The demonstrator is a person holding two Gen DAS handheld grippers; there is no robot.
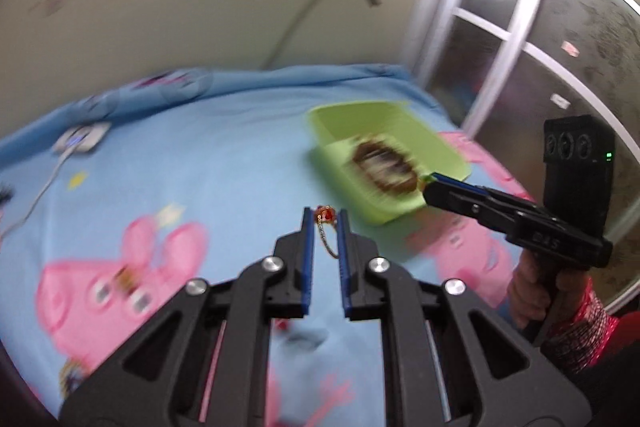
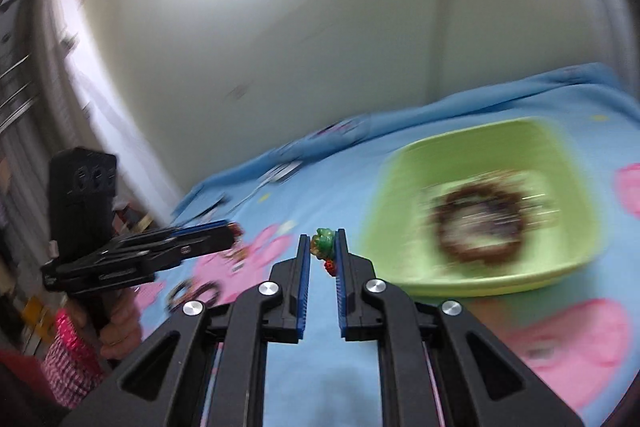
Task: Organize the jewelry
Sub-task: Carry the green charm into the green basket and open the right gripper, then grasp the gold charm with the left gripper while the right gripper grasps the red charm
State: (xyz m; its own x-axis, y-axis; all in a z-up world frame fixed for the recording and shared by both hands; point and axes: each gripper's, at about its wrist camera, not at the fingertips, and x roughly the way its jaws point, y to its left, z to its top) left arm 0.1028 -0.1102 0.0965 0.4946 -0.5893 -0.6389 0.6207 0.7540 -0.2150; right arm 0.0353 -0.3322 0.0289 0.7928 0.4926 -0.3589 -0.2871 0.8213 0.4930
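While a beaded bracelet [image 1: 384, 169] already lies in the green tray [image 1: 448, 143], left tongs [image 1: 325, 217] pinch a red-beaded chain [image 1: 326, 227], right tongs [image 2: 323, 243] clamp a green trinket [image 2: 323, 241]; more pieces [image 2: 196, 293] wait on the bed [image 1: 208, 155].

You are in a home bedroom: a bed with a blue cartoon-pig sheet [image 1: 200, 155] fills the near scene, a plain cream wall [image 1: 180, 7] rises at the far side, and white-framed glass doors [image 1: 516, 39] stand right.

I see a cream wall [image 1: 180, 7] at 12 o'clock, a white-framed window [image 1: 520, 27] at 2, and a blue cartoon bedsheet [image 1: 200, 167] below, glare overhead.
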